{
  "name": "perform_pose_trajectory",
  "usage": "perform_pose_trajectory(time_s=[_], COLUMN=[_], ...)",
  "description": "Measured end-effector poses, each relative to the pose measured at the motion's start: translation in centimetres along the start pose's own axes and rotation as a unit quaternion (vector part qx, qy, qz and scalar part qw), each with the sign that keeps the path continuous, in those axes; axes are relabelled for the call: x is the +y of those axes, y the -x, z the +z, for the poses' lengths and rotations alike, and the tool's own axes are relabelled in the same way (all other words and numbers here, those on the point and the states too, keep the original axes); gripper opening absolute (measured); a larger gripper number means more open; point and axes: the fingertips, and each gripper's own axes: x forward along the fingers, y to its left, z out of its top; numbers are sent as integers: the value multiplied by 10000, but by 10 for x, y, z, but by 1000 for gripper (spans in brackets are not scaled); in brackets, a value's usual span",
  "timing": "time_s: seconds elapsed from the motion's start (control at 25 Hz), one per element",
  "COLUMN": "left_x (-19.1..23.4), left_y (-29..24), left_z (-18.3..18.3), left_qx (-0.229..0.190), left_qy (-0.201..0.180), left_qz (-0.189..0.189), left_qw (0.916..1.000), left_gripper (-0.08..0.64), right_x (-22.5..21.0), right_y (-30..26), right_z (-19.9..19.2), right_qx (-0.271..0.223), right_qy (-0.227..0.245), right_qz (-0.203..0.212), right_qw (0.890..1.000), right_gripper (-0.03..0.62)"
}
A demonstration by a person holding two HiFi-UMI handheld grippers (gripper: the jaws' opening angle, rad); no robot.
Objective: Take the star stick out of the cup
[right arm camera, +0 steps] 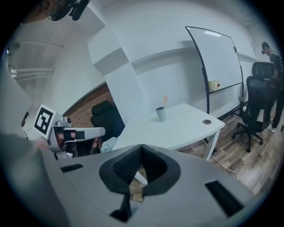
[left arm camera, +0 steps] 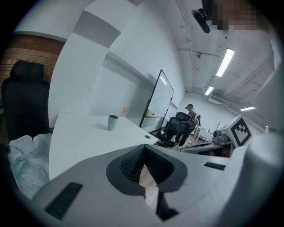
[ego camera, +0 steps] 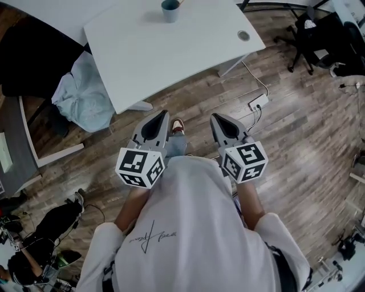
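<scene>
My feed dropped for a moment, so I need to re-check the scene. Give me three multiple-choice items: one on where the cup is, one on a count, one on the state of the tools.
1. Where is the cup?
A. On the white table, towards its far side
B. On the wooden floor
C. On the black chair

2. How many cups stand on the table?
A. Three
B. One
C. Two

3. How are the left tool and the right tool?
A. Both wide open
B. Right shut on the star stick
C. Both shut, holding nothing

Answers:
1 A: the head view shows the cup on the tabletop, well ahead of both tools.
2 B: every view shows only one cup.
3 C: each gripper view shows the jaws together with nothing between them, while the star stick stands in the cup.
</scene>
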Motion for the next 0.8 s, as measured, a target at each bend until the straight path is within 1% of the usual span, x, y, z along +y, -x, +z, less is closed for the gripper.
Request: perform_pose_trajectory(time_s=[0.16,0.32,0.44,0.56,0.6,0.72,0.8], left_x=[20,38,50,60,62,63,62], left_y=[-13,-21,-22,-25,-25,-21,-21], left_z=[16,31,42,46,48,57,59], left_qx=[-110,-259,-490,-550,-590,-811,-840], left_qy=[33,66,123,218,200,-53,-80], left_qz=[-53,-62,-49,-78,-82,-83,-162], left_qw=[9999,9996,9987,9982,9980,9967,9963], left_gripper=[5,4,4,3,5,4,5], right_x=[-3,-2,-2,-3,-2,0,1], right_y=[-22,-38,-47,-53,-54,-56,-58], right_z=[18,35,43,48,49,50,50], right_qx=[-18,-59,-146,-216,-227,-244,-232], right_qy=[67,152,130,177,187,174,165], right_qz=[-113,-129,-220,-283,-294,-324,-333], right_qw=[9999,9998,9996,9992,9991,9990,9990], right_gripper=[9,9,9,9,9,9,9])
